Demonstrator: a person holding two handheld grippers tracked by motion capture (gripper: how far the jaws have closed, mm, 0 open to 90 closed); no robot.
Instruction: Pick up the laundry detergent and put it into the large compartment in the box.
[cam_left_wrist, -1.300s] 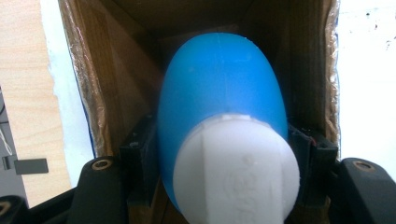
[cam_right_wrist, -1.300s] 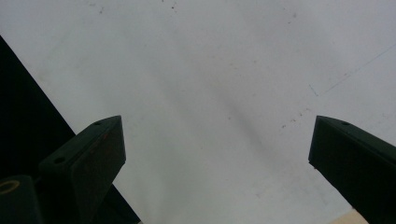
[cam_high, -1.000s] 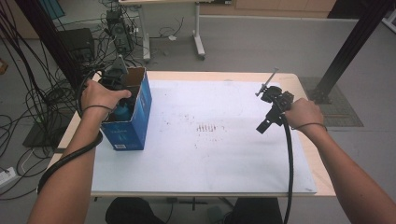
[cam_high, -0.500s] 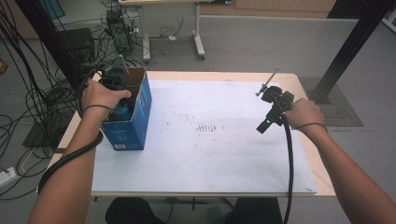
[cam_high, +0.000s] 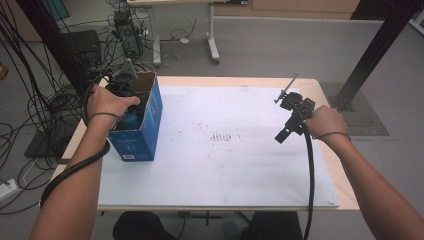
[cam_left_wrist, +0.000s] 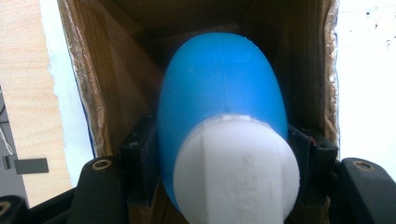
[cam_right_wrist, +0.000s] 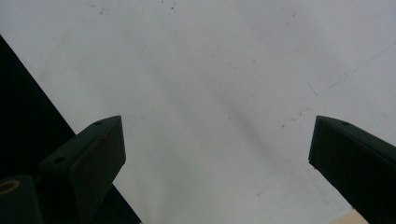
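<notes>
One blue bottle (cam_left_wrist: 219, 107) with a white cap sat inside the open cardboard box (cam_high: 145, 125) at the table's (cam_high: 225, 175) left edge, clamped by your left hand-held gripper (cam_left_wrist: 219, 154). Your right hand-held gripper (cam_right_wrist: 217, 154) hovered wide open and empty over the white sheet.

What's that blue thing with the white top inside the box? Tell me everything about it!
It's a smooth blue bottle with a rounded, egg-like body that looks like plastic. Its chunky white cap has flat sides and raised letters too blurry to read. The bottle sits down inside the open cardboard box, which is blue outside and brown inside, at the table's left side. The left claw squeezes it from both sides just behind the cap.
</notes>
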